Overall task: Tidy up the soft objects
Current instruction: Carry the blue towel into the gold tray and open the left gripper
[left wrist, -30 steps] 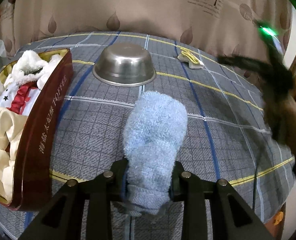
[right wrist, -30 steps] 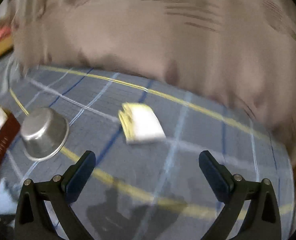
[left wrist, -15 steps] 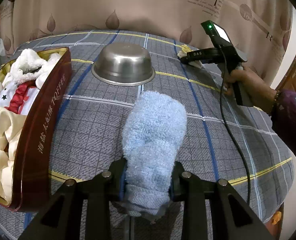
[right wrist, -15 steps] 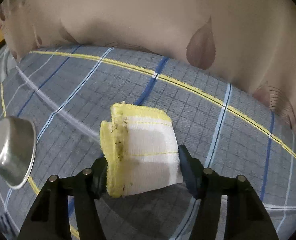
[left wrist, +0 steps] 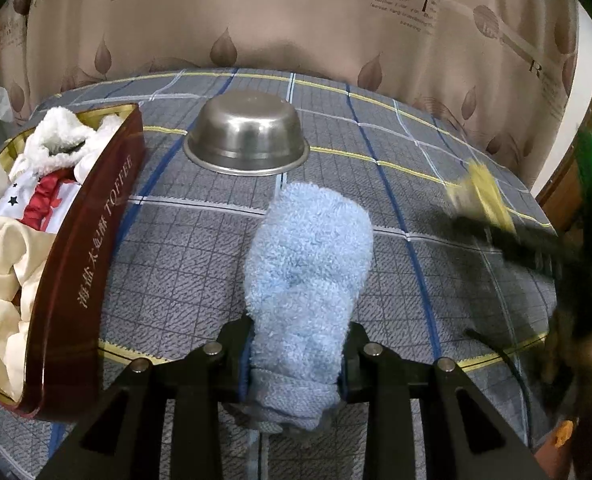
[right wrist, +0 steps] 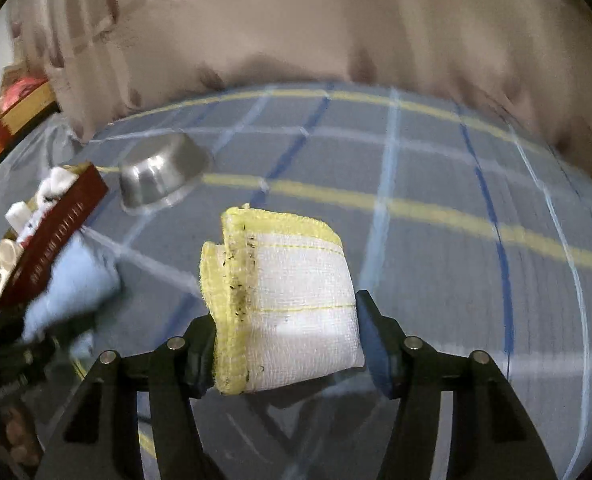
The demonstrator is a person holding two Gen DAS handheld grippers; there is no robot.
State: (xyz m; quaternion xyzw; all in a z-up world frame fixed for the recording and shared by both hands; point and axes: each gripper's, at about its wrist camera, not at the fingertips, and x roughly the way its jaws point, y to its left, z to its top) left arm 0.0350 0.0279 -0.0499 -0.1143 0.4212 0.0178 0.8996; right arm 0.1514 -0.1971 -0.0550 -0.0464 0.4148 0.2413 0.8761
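Note:
My left gripper (left wrist: 296,354) is shut on a rolled light-blue fluffy towel (left wrist: 308,272), which sticks out forward above the checked tablecloth. My right gripper (right wrist: 286,340) is shut on a folded white cloth with yellow edging (right wrist: 292,300) and holds it above the table. In the left wrist view the right gripper and its yellow cloth (left wrist: 484,196) show blurred at the right. In the right wrist view the blue towel (right wrist: 72,284) shows blurred at the left. A dark red toffee tin (left wrist: 92,264) at the left holds white, cream and red soft items (left wrist: 36,184).
An upturned steel bowl (left wrist: 248,136) sits on the grey checked tablecloth (left wrist: 396,184) behind the towel; it also shows in the right wrist view (right wrist: 160,172). A brown leaf-print curtain (left wrist: 296,20) hangs behind the table. The table edge runs along the right.
My right gripper closed on the yellow-edged cloth, lifted it off the far table and swung it back and left. My left gripper barely moved with the blue towel.

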